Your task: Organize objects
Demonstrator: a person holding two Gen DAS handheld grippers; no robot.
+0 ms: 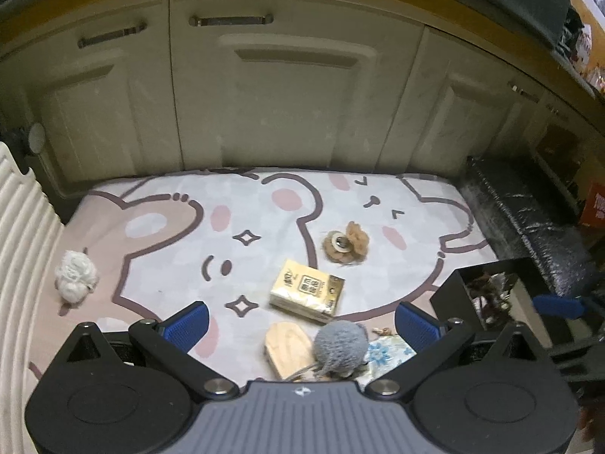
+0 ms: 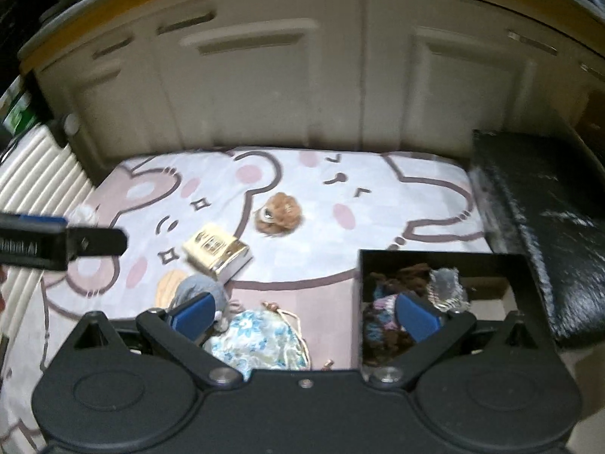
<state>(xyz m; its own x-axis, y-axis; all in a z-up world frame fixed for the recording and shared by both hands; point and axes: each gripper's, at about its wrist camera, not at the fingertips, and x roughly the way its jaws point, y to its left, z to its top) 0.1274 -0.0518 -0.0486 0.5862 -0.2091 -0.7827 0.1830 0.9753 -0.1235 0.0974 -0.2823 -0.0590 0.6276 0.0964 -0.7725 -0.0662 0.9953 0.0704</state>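
One tissue pack (image 1: 307, 289), one black box (image 2: 438, 261)

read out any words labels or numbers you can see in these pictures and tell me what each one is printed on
No text reads in full.
Yellow tissue pack: dark printed characters and a square code-like mark, too blurred to read.
Left gripper body, seen from the right wrist view: white capital lettering, too blurred and cut off to read.
Orange box at the right edge: white lettering, cut off, unreadable.
Grey gripper housing: a small logo mark, no words.
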